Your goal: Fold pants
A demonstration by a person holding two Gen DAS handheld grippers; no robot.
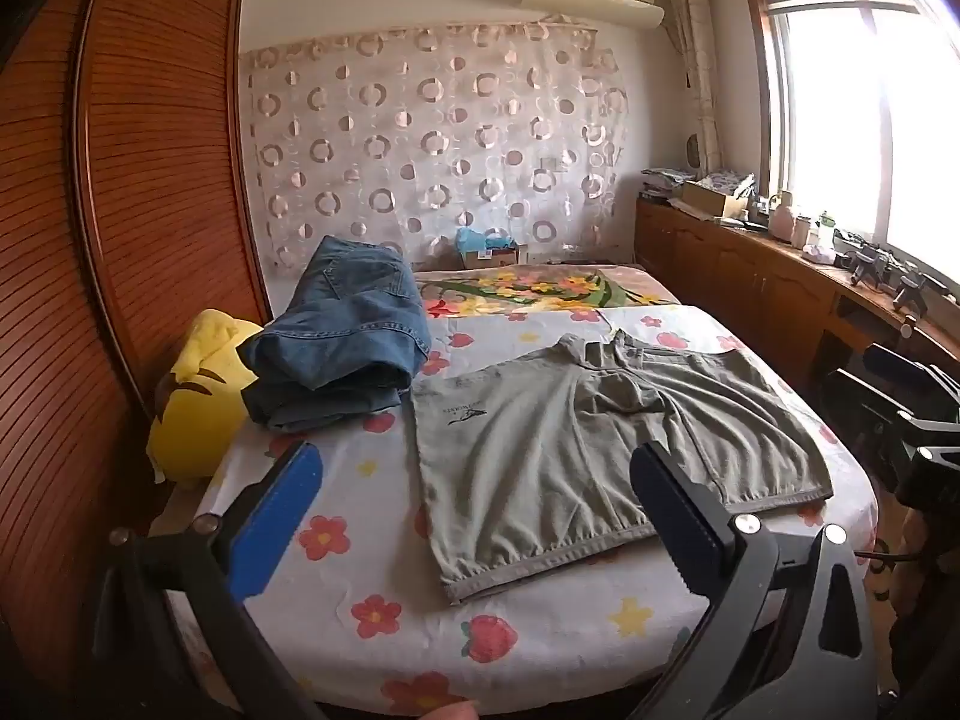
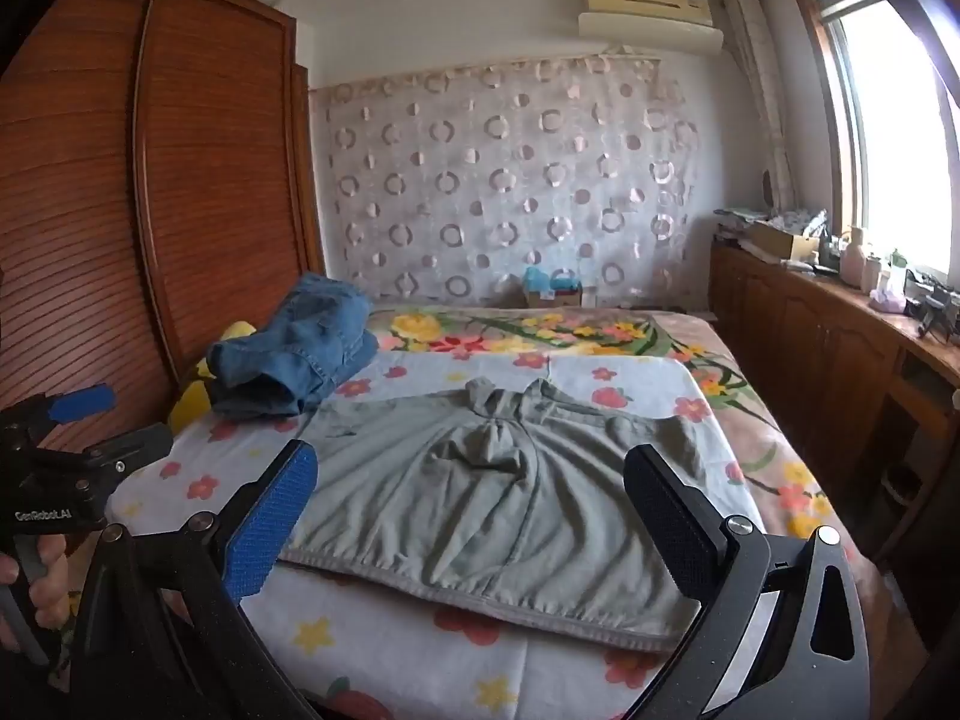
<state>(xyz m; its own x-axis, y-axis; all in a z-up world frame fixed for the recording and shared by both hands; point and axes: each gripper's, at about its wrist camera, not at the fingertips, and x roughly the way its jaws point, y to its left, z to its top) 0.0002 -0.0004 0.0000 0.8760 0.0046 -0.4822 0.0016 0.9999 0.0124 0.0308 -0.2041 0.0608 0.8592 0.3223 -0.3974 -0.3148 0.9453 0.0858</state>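
Observation:
Grey-green shorts (image 1: pixel 594 450) lie spread flat on the flowered bed sheet (image 1: pixel 372 540), waistband toward me, legs toward the far side. They also show in the right wrist view (image 2: pixel 498 492). My left gripper (image 1: pixel 474 486) is open and empty, held above the near edge of the bed, left of the shorts' middle. My right gripper (image 2: pixel 468 492) is open and empty, held above the waistband side of the shorts. The left gripper also shows at the left edge of the right wrist view (image 2: pixel 90 420), held in a hand.
Folded blue jeans (image 1: pixel 342 336) lie on the bed's left side, next to a yellow plush pillow (image 1: pixel 192 402). A wooden wardrobe (image 1: pixel 120 210) stands at the left. A low wooden cabinet (image 1: pixel 750 276) with clutter runs under the window at the right.

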